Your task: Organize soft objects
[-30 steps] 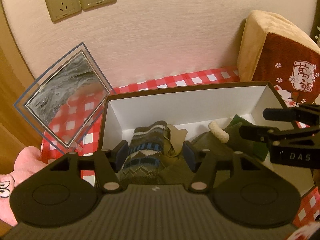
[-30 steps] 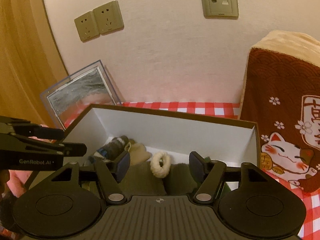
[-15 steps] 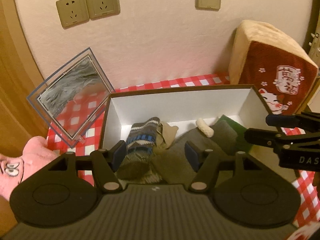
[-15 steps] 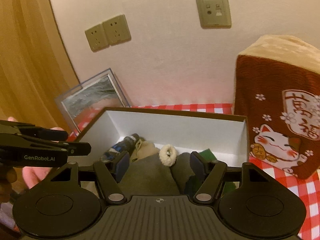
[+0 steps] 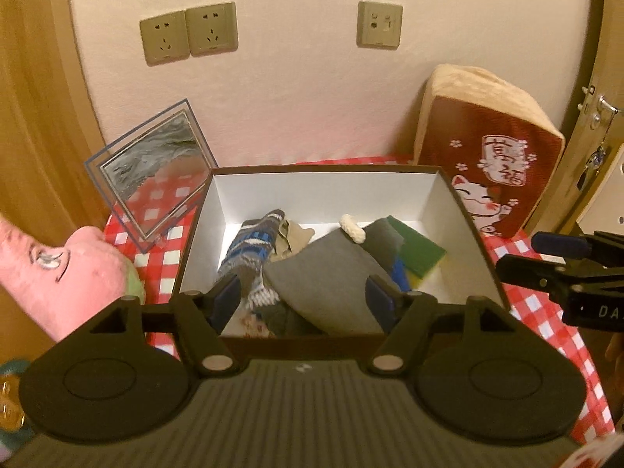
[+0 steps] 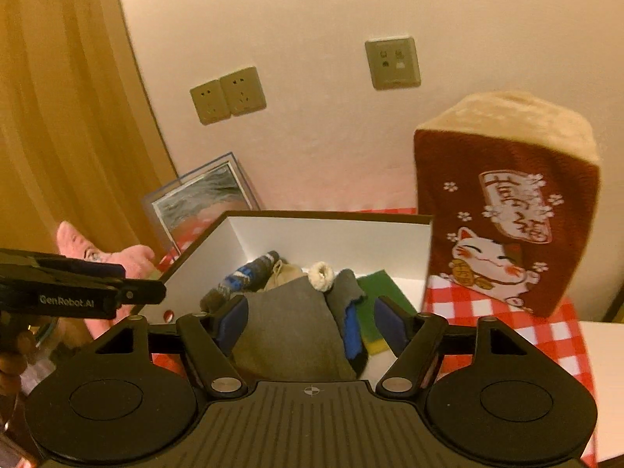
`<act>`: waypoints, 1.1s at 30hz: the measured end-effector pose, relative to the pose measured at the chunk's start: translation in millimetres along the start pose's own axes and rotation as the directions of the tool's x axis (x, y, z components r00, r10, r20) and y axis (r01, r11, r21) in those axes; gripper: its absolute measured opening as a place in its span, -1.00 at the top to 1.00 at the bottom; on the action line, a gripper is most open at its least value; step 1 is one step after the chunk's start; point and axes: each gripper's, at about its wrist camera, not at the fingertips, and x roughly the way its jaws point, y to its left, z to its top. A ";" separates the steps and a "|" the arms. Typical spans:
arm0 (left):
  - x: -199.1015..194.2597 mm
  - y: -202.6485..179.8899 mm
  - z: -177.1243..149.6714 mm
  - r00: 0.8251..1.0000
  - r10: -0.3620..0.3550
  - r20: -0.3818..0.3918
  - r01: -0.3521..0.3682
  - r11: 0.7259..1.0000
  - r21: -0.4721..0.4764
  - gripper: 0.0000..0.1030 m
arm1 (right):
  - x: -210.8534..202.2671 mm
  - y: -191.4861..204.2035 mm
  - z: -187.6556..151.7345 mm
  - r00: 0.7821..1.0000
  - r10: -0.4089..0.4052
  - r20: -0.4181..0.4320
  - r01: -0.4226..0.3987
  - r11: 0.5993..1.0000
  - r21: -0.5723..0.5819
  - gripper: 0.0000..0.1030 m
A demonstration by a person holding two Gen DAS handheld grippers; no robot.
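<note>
Presently your left gripper [image 5: 302, 298] and right gripper [image 6: 310, 318] both hover above the box's near edge, jaws widening, nothing pinched between them. Inside the box [image 5: 323, 195] lie a grey cloth [image 5: 327, 280], patterned sock [image 5: 249, 245], white fluffy ring [image 5: 352, 228] and green sponge [image 5: 419, 251]. Outside, on the checked cloth [image 5: 534, 304], a pink plush [image 5: 58, 269] sits left and a cat cushion [image 5: 491, 163] right.

Both claws are matte black plastic with blue pads, silver screws and ribbed grey housing. The left claw [image 5: 302, 302] bears "GenRobot.AI"; the right claw [image 6: 312, 321] bears "DA".
</note>
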 end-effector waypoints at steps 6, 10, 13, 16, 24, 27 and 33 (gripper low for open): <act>-39.7 -20.3 -23.2 1.000 0.020 0.018 -0.019 0.999 -0.033 -0.40 | -39.0 8.7 -20.7 1.000 -0.010 0.003 0.010 0.999 -0.031 -0.46; -62.7 -37.0 -42.5 0.999 0.036 0.022 -0.035 0.998 -0.043 -0.41 | -60.8 12.6 -35.2 1.000 -0.017 0.004 0.017 0.998 -0.055 -0.47; -78.9 -50.4 -59.5 0.998 0.053 0.023 -0.052 0.997 -0.055 -0.43 | -75.3 11.4 -44.9 1.000 -0.009 0.001 0.009 0.999 -0.050 -0.47; -92.9 -59.6 -76.7 0.998 0.059 0.016 -0.057 0.995 -0.079 -0.45 | -89.9 6.3 -55.3 0.999 0.040 -0.003 -0.040 0.999 -0.010 -0.47; -122.3 -74.9 -113.1 0.996 0.068 -0.050 -0.073 0.991 -0.115 -0.45 | -116.2 6.8 -75.5 0.995 0.079 -0.058 -0.079 0.997 -0.010 -0.47; -128.9 -78.9 -124.5 0.995 0.074 -0.071 -0.082 0.991 -0.110 -0.45 | -122.2 7.2 -86.5 0.994 0.064 -0.087 -0.064 0.998 -0.001 -0.47; -145.6 -76.6 -146.4 0.992 0.076 -0.099 -0.087 0.990 -0.113 -0.45 | -128.2 14.7 -106.4 0.982 0.064 -0.176 -0.061 0.998 0.025 -0.47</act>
